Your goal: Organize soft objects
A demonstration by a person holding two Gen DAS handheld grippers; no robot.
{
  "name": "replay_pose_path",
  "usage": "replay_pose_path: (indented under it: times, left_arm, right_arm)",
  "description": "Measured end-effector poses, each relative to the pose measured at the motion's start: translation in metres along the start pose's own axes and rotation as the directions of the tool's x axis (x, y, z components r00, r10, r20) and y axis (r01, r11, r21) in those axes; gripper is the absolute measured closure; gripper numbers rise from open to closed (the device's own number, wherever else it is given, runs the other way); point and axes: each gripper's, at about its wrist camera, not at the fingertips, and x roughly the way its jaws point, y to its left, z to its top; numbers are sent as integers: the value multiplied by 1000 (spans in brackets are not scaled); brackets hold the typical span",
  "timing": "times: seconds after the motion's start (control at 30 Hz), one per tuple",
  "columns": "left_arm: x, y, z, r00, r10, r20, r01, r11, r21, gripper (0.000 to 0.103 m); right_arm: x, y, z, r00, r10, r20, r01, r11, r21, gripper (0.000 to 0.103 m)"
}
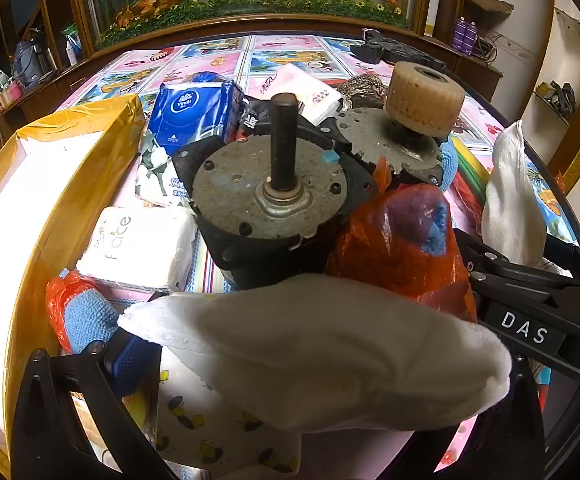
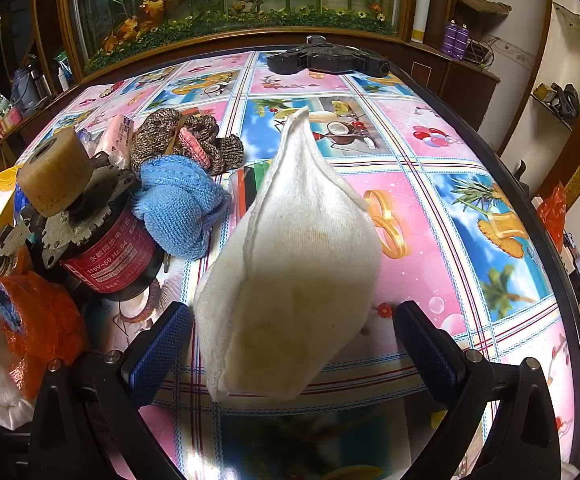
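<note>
In the left wrist view a white cloth pad (image 1: 322, 356) lies across my left gripper (image 1: 314, 360), hiding the right finger; the blue pad of the left finger (image 1: 130, 360) touches its end. In the right wrist view a second white cloth pad (image 2: 290, 264) stands between the open fingers of my right gripper (image 2: 292, 348), with gaps at both blue pads (image 2: 162, 348). This pad and the right gripper's black body (image 1: 530, 300) also show in the left wrist view (image 1: 510, 200). A blue knit cloth (image 2: 178, 212) and a brown knit item (image 2: 194, 140) lie beyond.
Two motors (image 1: 266, 200) stand mid-table; one has a cream wheel (image 2: 56, 172). Orange bags with blue cloth (image 1: 402, 240), tissue packs (image 1: 138, 248) (image 1: 194, 112) and a yellow-taped box (image 1: 30, 200) crowd the left. A black object (image 2: 326, 60) lies at the far edge of the patterned tablecloth (image 2: 450, 200).
</note>
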Motion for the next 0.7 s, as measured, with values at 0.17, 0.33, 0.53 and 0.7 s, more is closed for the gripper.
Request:
replay_pose_path:
  times: [0.17, 0.33, 0.53, 0.7]
  left_arm:
    - [0, 0, 0, 1000, 0, 0, 0, 1000, 1, 0]
    - [0, 0, 0, 1000, 0, -1, 0, 1000, 1, 0]
    - [0, 0, 0, 1000, 0, -1, 0, 1000, 0, 0]
    - [0, 0, 0, 1000, 0, 0, 0, 1000, 0, 0]
  right_arm:
    - [0, 0, 0, 1000, 2, -4, -2, 1000, 1, 1]
    - [0, 0, 1, 1000, 2, -4, -2, 1000, 2, 1]
    - [0, 0, 0, 1000, 1, -3, -1, 1000, 1, 1]
    - [0, 0, 0, 1000, 1, -2, -1, 1000, 1, 1]
